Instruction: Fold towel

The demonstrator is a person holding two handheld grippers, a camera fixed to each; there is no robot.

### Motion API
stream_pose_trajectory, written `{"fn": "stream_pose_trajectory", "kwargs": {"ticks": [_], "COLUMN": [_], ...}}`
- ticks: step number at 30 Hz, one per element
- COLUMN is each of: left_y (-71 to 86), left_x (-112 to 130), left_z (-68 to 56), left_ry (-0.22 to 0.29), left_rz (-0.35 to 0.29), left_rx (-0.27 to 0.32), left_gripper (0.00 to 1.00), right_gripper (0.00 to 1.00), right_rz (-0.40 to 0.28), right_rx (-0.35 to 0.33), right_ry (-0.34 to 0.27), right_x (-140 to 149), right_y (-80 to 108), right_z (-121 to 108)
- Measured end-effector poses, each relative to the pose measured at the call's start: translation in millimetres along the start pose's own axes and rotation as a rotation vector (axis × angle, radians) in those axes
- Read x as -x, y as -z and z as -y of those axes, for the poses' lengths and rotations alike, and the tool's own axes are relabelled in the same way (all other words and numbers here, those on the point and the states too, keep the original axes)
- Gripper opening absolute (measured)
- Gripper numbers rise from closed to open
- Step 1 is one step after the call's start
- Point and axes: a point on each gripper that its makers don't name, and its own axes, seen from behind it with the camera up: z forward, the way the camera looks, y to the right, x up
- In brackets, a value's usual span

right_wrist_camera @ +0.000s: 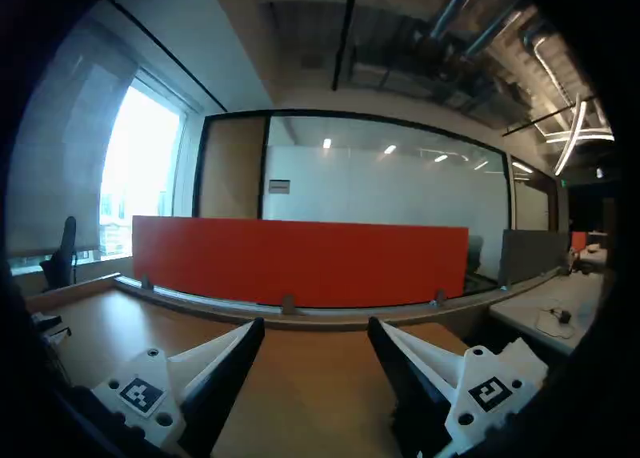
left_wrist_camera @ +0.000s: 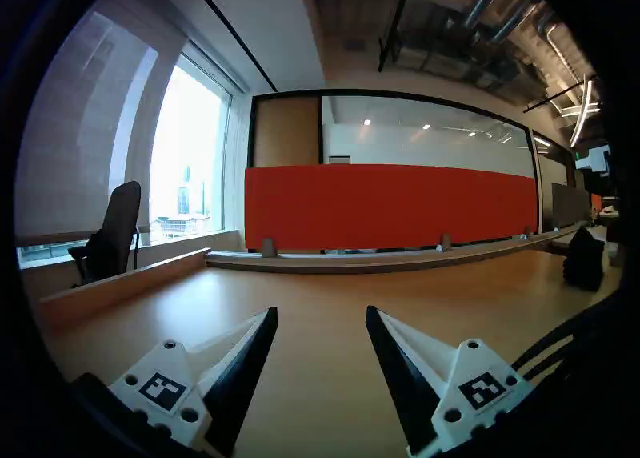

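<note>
My left gripper [left_wrist_camera: 322,314] is open just above a bare wooden desktop [left_wrist_camera: 336,298], with nothing between its black-edged white fingers [left_wrist_camera: 240,362]. My right gripper [right_wrist_camera: 316,326] is also open over the same kind of wooden desk [right_wrist_camera: 320,394], and it holds nothing. I see no towel between or near the fingers in the left gripper view or the right gripper view.
A red divider panel [left_wrist_camera: 392,206] runs along the desk's far edge, also seen as the red divider [right_wrist_camera: 300,262]. A black office chair [left_wrist_camera: 112,234] stands by the window at left. A dark object [left_wrist_camera: 584,258] sits on the desk at far right. A neighbouring white desk [right_wrist_camera: 552,306] lies to the right.
</note>
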Motion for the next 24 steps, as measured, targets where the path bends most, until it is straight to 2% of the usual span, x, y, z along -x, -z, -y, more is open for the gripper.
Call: {"fn": "stream_pose_trajectory", "kwargs": {"ticks": [12, 18, 24], "left_y": [-0.4, -0.3, -0.5], "left_x": [0.8, 1.3, 1.3], "left_z": [-1.4, -1.8, -1.8], "left_ry": [0.0, 0.001, 0.001], "left_rz": [0.0, 0.0, 0.0], "left_rx": [0.0, 0.0, 0.0], "left_gripper": [0.81, 0.81, 0.81], "right_gripper": [1.0, 1.0, 1.0], "right_rz": [-0.032, -0.036, -0.016], "right_rx": [0.01, -0.005, 0.008], "right_ry": [0.016, -0.03, -0.061], "right_x": [35.7, 61.4, 91.7], "right_y": [11.7, 15.3, 17.9], "right_z": [-8.4, -8.5, -15.2]}}
